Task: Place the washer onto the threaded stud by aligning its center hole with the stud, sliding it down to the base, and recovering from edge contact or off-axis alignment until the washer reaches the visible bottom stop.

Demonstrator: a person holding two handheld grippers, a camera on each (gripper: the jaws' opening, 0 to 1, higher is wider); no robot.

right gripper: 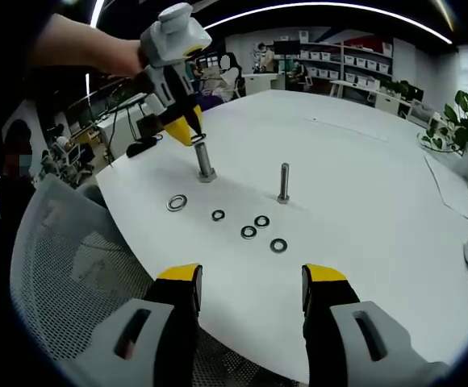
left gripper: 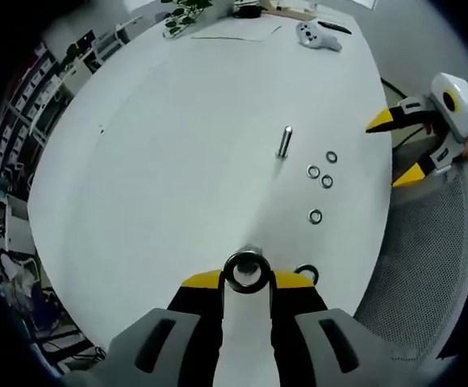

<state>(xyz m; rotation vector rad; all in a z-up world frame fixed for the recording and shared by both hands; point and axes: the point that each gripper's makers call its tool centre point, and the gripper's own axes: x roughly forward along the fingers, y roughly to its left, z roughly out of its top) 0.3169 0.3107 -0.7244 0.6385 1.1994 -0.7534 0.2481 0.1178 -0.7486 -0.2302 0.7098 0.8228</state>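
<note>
A white round table (right gripper: 363,169) is filling both views, with office shelving behind it and a mesh chair (right gripper: 64,266) at its near edge. In the left gripper view, the left gripper (left gripper: 248,278) is pinching a washer (left gripper: 246,271) between its yellow tips, right over a stud (right gripper: 204,160); another ring is lying just right of the jaws. Ahead of them four loose washers (left gripper: 321,181) are lying scattered, and beyond those a second stud (left gripper: 284,142) is standing upright. The right gripper (right gripper: 251,278) is hanging at the table edge, its jaws spread wide with nothing between them. A controller (left gripper: 316,35) is lying far across the table.
</note>
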